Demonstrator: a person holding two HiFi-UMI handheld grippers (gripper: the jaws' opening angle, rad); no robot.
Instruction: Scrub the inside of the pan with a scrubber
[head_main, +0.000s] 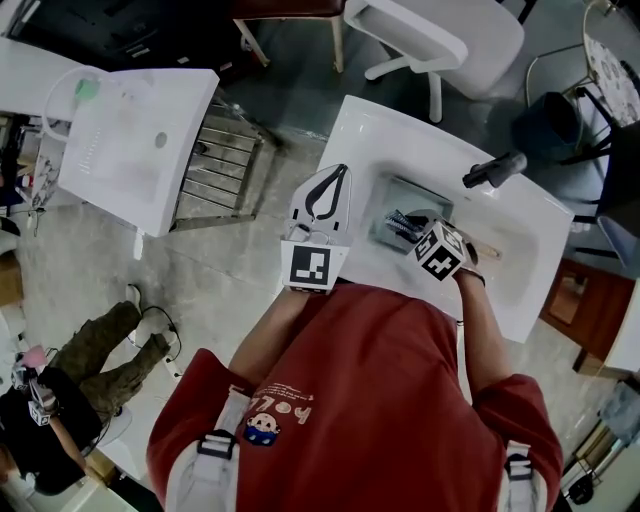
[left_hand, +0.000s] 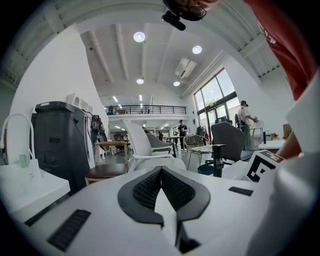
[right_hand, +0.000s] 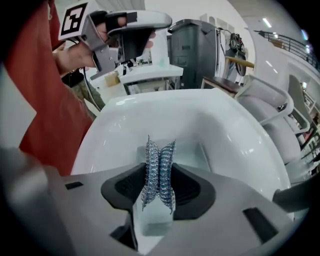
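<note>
My right gripper (head_main: 410, 228) (right_hand: 159, 155) is shut on a steel-mesh scrubber (head_main: 402, 224) (right_hand: 158, 172), which stands squeezed upright between the pads. It hangs over the white basin (head_main: 375, 150) (right_hand: 210, 120), just above the basin's grey square bottom (head_main: 412, 198). I cannot make out a pan in any view. My left gripper (head_main: 330, 182) (left_hand: 161, 172) is held above the basin's left rim, pointing away towards the room. Its jaws are shut, tips together, with nothing between them. The right gripper view also shows the left gripper (right_hand: 127, 35) raised at the upper left.
A black tap (head_main: 494, 170) juts over the basin's far right side. Another white sink unit (head_main: 130, 140) stands to the left, with a metal rack (head_main: 222, 165) between. A white chair (head_main: 440, 35) is behind the basin. A person (head_main: 95, 355) crouches at the lower left.
</note>
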